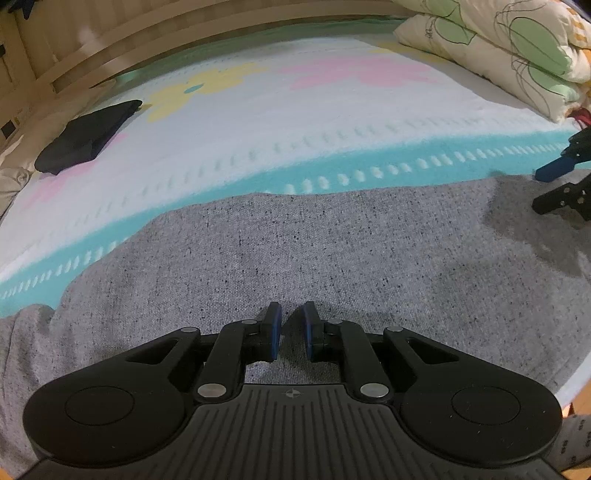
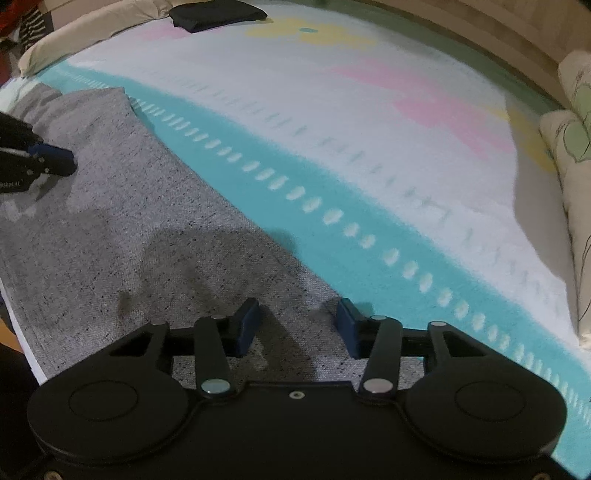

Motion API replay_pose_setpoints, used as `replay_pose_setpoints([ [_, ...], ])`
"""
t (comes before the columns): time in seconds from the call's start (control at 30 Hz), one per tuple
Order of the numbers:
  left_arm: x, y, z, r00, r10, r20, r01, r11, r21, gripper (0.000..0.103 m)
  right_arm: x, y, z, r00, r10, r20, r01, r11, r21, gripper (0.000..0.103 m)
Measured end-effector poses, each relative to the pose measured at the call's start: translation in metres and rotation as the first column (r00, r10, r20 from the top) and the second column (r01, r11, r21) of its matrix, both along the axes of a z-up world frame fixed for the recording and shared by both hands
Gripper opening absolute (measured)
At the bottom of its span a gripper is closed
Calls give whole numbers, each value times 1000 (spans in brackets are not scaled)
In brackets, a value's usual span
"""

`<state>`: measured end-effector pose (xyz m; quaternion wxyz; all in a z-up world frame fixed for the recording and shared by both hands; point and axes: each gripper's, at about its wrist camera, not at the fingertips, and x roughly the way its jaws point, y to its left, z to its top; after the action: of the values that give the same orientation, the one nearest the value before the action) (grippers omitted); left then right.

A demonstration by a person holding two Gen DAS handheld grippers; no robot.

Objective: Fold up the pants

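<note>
Grey speckled pants [image 1: 314, 251] lie flat along the near edge of the bed, also in the right wrist view [image 2: 122, 221]. My left gripper [image 1: 291, 325] hovers just above the fabric with its blue pads a narrow gap apart, holding nothing. My right gripper [image 2: 297, 325] is open and empty above the pants' edge near the teal stripe. The right gripper also shows at the right edge of the left wrist view [image 1: 554, 184]. The left gripper shows at the left edge of the right wrist view [image 2: 44, 162].
The bed cover [image 1: 295, 122] is white with a teal stripe and pink and yellow flowers. A folded dark garment [image 1: 88, 136] lies at the far side, also in the right wrist view [image 2: 218, 14]. A folded floral quilt [image 1: 517, 48] sits at the right. A wooden headboard [image 1: 110, 48] runs behind.
</note>
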<state>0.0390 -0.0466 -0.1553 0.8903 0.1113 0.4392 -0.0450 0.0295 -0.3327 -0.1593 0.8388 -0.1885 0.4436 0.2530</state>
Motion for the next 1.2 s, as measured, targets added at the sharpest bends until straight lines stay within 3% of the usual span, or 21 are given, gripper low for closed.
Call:
replay_pose_setpoints([
  [0.1, -1, 1, 0, 1000, -1, 3, 1, 1000, -1, 13, 6, -5, -3, 1000, -16, -25, 17, 999, 37, 54],
  [0.17, -3, 2, 3, 1000, 6, 12, -6, 1000, -5, 13, 6, -5, -1, 999, -15, -37, 18, 998, 65, 20],
  [0.2, -5, 2, 6, 1000, 10, 29, -10, 1000, -9, 13, 5, -4, 1, 999, -24, -38, 26, 998, 63, 9],
  [0.37, -13, -6, 21, 984, -16, 179, 10, 999, 37, 13, -4, 8, 10, 997, -29, 78, 30, 999, -19, 7],
  [0.5, -7, -11, 11, 993, -44, 106, 40, 998, 40, 13, 9, 13, 1, 993, -72, 96, 79, 994, -70, 5],
  [0.57, 0, -16, -4, 997, -71, 4, 71, 995, 75, 14, 10, 15, -4, 992, -80, 97, 88, 993, -77, 10],
  [0.63, -4, -18, -3, 996, -72, 47, 68, 993, 94, 13, 10, 13, 2, 988, -111, 104, 118, 991, -62, 19],
  [0.67, -4, -20, -3, 996, -83, 40, 79, 991, 105, 13, 11, 9, 6, 983, -151, 102, 155, 987, -34, 30],
  [0.73, -6, -21, -1, 995, -87, 50, 82, 992, 98, 13, 11, -11, 19, 964, -252, 87, 248, 968, 48, 74],
  [0.8, -7, -20, -1, 995, -87, 50, 83, 993, 86, 13, 7, -36, 33, 926, -370, 79, 359, 926, 119, 93],
  [0.9, -12, -20, -1, 993, -98, 63, 92, 992, 89, 13, -3, -88, 50, 849, -527, 37, 507, 832, 224, 96],
  [0.93, -13, -22, -2, 993, -102, 66, 96, 991, 91, 13, -8, -108, 53, 817, -577, 11, 555, 791, 257, 102],
  [1.0, -15, -22, -1, 992, -109, 71, 102, 991, 89, 13, -19, -144, 57, 752, -659, -26, 633, 710, 308, 103],
  [1.1, -15, -25, -1, 990, -119, 73, 113, 990, 83, 13, -39, -194, 57, 654, -751, -89, 730, 597, 331, 103],
  [1.2, -19, -29, -1, 988, -132, 82, 125, 989, 85, 13, -63, -231, 49, 618, -773, -145, 752, 526, 397, 103],
])
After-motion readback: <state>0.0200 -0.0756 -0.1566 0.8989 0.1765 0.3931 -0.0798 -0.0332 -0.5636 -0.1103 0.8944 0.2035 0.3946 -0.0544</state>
